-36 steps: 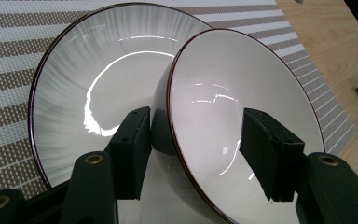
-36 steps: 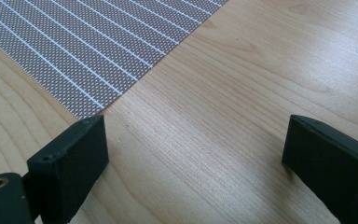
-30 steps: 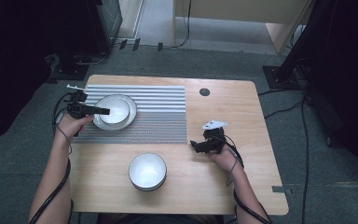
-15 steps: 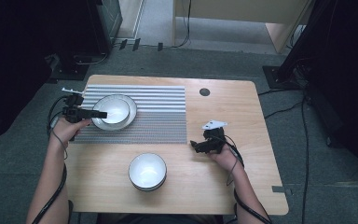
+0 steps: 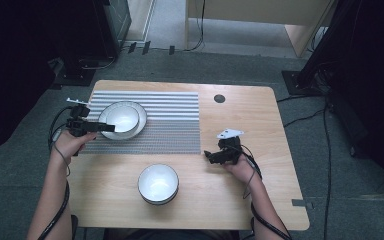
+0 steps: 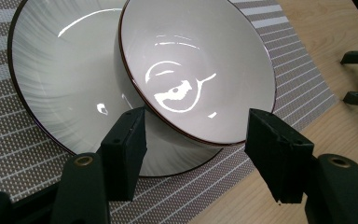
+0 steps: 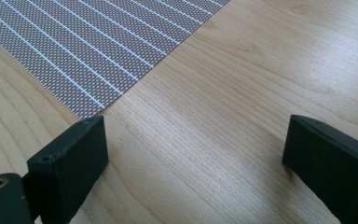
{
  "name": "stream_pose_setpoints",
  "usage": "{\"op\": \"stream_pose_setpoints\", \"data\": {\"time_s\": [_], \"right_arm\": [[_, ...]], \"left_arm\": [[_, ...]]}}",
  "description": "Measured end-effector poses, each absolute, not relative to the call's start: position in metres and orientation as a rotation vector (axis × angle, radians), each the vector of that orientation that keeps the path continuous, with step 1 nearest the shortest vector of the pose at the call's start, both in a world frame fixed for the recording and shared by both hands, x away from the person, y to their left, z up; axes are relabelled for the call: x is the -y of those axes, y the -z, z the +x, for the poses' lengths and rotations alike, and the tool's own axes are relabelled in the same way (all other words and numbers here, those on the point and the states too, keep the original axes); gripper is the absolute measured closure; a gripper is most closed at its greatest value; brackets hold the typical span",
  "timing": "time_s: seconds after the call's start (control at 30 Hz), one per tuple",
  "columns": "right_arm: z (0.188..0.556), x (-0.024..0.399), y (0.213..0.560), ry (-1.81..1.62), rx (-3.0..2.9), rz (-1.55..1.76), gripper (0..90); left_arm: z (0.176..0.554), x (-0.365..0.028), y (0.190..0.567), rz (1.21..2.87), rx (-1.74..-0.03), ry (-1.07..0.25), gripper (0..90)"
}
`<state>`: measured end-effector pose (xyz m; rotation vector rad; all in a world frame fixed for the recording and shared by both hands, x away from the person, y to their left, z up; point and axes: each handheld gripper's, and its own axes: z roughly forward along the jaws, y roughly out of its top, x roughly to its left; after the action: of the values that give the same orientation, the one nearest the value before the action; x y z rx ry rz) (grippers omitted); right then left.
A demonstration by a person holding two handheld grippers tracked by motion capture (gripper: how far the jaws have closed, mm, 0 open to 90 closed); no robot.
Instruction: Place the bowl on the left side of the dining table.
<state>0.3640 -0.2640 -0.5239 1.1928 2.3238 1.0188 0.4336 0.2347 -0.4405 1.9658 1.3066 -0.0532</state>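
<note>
High view showed, nearest to you, a second white bowl [image 5: 158, 183] sitting alone on the bare wooden table [image 5: 240, 200] near your edge, untouched, so I judged that part of the job was left to do. A little farther out on your right, your right gripper [image 5: 211, 156] rested low over the wood just off the corner of the striped placemat [image 5: 170, 125]; in the right gripper view its jaws stood wide apart with nothing but tabletop and mat corner between them, so you held nothing there. Farther out on your left, your left gripper [image 5: 107, 127] sat at the near-left rim of the plate [image 5: 138, 122], and the first bowl [image 5: 123, 117] already stood upright inside that plate on the mat, which I took as the placement done. In the left gripper view your jaws had just been opening: the pads [image 6: 126, 144] stood clear on either side of the bowl's near rim, neither pressing on it, so you had let go of it. What remained, by my reading, was drawing that hand away and dealing with the near bowl.
</note>
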Motion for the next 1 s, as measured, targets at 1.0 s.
{"op": "stream_pose_setpoints", "data": {"time_s": [1.0], "right_arm": [[0.364,0.264,0.524,-1.017,-2.325,1.193,6.2]], "left_arm": [[0.416,-0.189,0.428,2.052,-1.146,0.054,35.5]]}}
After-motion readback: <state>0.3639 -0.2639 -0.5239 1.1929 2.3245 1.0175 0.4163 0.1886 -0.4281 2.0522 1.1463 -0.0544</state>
